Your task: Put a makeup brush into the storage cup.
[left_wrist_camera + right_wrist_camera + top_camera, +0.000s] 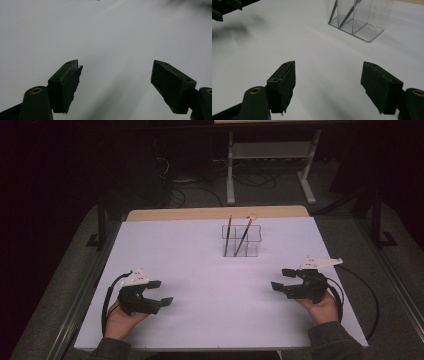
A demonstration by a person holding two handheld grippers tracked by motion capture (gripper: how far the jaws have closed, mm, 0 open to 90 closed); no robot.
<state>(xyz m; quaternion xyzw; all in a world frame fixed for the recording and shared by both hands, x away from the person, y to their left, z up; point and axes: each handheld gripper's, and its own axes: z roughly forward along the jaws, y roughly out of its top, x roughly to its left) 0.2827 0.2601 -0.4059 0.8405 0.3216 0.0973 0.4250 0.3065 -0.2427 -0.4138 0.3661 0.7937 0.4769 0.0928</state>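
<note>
A clear plastic holder (242,240) with compartments stands at the middle back of the white table sheet (200,265). Two dark pencils (228,234) lean in it; in the right gripper view the holder (359,21) sits up ahead. My left gripper (160,291) rests at the near left in a hand, jaws apart, nothing between them. In its own view the left gripper (115,86) faces bare white sheet. Over at the near right, my right gripper (283,279) points toward the middle, open and empty. The right gripper (328,86) has its jaws wide.
A bare wooden strip (215,213) of the table shows behind the sheet. Beyond it are a white stand's legs (231,175) and floor cables. Dark metal rails (390,270) run along both sides of the table. The left gripper's jaw tip (222,10) appears far off.
</note>
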